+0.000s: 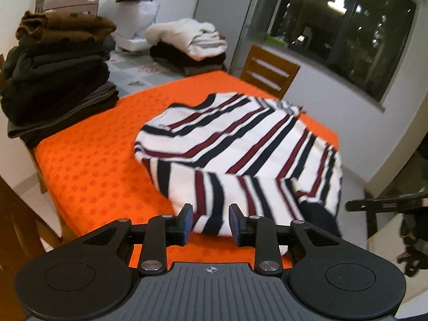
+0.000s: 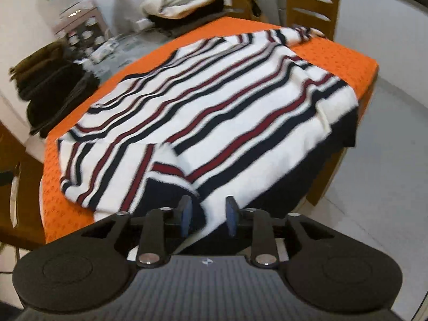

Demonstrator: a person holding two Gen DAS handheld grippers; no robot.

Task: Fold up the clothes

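Striped sweater [image 2: 214, 101] on orange table cover [image 1: 93, 165], wooden chair [image 1: 267, 72] behind.

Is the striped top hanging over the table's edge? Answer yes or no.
Yes, in the right wrist view the striped top drapes past the orange table edge on the right, its dark hem hanging below.

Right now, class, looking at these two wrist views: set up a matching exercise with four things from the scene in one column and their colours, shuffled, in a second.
Things
1. table cover
2. top garment on the tall stack
3. sweater being folded
4. chair

Colours
A. brown wood
B. white with navy and red stripes
C. orange
D. dark brown fuzzy knit

Pairs: 1-C, 2-D, 3-B, 4-A
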